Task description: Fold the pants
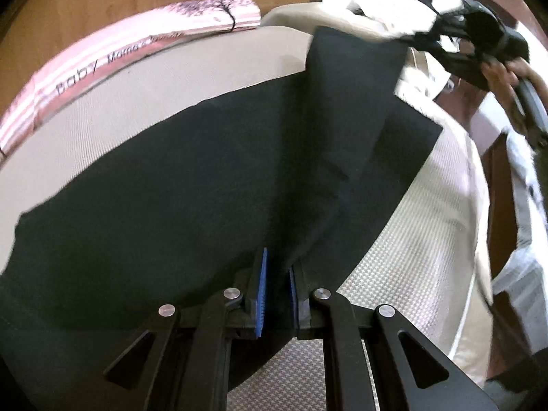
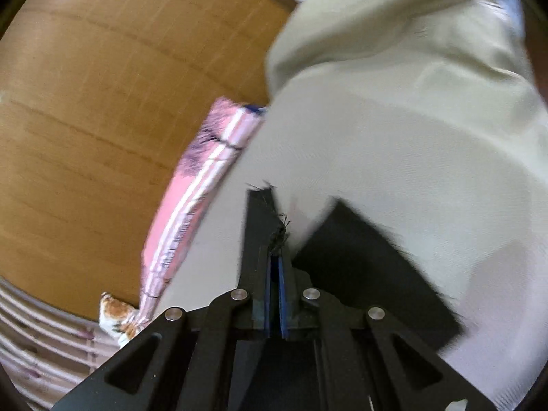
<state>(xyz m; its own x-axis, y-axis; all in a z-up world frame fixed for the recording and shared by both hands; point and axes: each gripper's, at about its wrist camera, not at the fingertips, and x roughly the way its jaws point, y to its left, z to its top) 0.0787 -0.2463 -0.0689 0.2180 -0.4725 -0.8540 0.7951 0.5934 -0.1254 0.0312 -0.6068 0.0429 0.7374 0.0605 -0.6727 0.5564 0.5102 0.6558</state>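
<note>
Black, matte cloth fills the left wrist view: the pants [image 1: 191, 178] lie spread on a beige woven mattress [image 1: 421, 239], one straight-edged leg pulled up towards the right gripper [image 1: 416, 39] at top right, while the left gripper [image 1: 276, 294] has its blue ribbed jaws clamped on a bunched fold, bare mattress lying open to the right and behind. From the right wrist view, the right gripper's jaws are pressed together on a frayed pants hem, with pale sheet beyond, a pink striped pillow [image 2: 191, 198] along the mattress edge, and a wooden panel [image 2: 102, 85] behind it.
</note>
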